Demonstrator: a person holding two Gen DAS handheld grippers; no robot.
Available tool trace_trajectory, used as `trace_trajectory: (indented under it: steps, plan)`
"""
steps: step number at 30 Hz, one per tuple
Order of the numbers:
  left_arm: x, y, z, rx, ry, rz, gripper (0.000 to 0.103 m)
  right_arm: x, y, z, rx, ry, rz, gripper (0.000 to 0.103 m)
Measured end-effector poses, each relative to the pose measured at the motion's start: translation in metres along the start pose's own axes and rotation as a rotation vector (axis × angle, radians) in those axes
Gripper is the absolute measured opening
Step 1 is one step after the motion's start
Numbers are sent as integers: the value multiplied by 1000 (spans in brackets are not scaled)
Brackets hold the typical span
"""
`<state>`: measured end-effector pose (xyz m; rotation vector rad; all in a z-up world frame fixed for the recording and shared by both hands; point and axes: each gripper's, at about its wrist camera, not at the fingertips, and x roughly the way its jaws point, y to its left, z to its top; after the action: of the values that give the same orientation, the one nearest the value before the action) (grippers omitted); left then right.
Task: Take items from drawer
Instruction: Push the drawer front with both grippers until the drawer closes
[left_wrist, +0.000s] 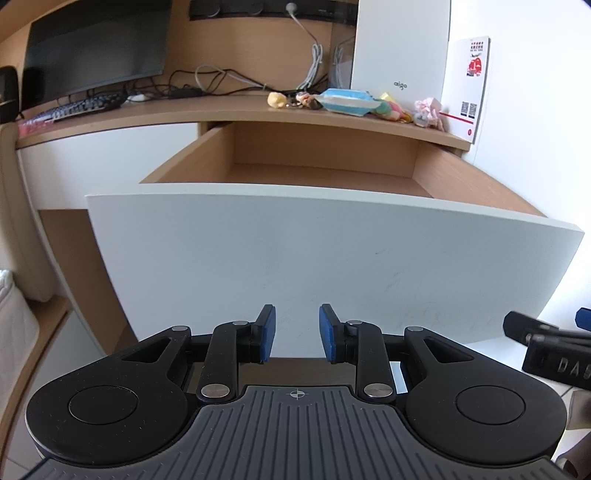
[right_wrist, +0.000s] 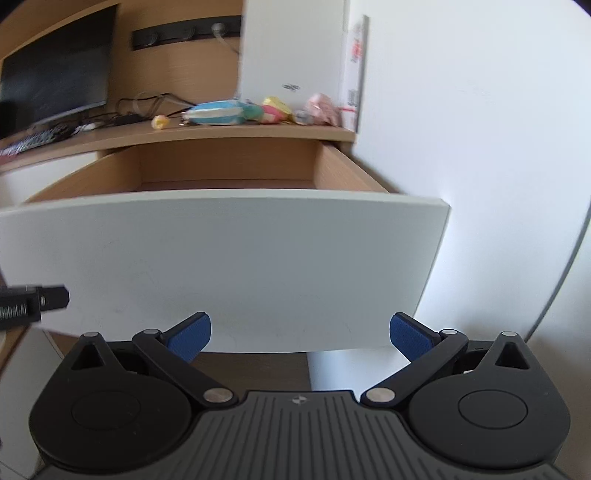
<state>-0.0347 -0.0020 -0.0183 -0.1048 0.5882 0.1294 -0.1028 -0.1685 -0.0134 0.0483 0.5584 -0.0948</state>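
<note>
Both pairs of fingers hang in front of the pulled-out drawer (left_wrist: 332, 258) with nothing between their blue pads. On the left gripper (left_wrist: 296, 332) the fingers stand a narrow gap apart, parallel, pointing at the drawer's white front panel. On the right gripper (right_wrist: 300, 336) the fingers are splayed wide, also facing that panel, nearer its right edge.

What shows of the drawer's inside, its wooden back wall, side walls and a strip of floor (left_wrist: 325, 173), is bare; the front part is hidden behind the panel.

Up on the desk (left_wrist: 147, 110), just above the drawer, lies a row of small things: a yellow soft toy (left_wrist: 277, 99), a blue-and-white pack of wipes (left_wrist: 349, 101), a pastel plush toy (left_wrist: 388, 109) and a pink figure (left_wrist: 428, 110). Behind them stands a white computer case (left_wrist: 399, 48), with a printed card (left_wrist: 471, 85) leaning on the wall beside it. Further left on the desk are a dark monitor (left_wrist: 96, 48), a keyboard (left_wrist: 81, 107) and a tangle of cables (left_wrist: 207, 81).
</note>
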Motion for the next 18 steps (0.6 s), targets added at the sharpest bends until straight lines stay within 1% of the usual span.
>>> trace_trajectory:
  steps: [2,7,10,12,15,18]
  plan:
    - [5,0,1,-16,7,-7,28,5,-2,1,19,8,-6,103]
    - [15,-3,6,-19,9,-10,28,12,5,7,-46,-31,-14,103]
    - [18,-4,8,-20,6,-12,28,19,6,10,-39,-17,-13,103]
    - [21,-7,9,2,1,-9,29,22,8,11,-44,-16,-5,103]
    - [26,-8,8,2,19,-14,29,23,9,12,-61,-34,-8,103]
    - [30,-6,8,-9,27,-15,29,27,9,10,-52,-20,-9,103]
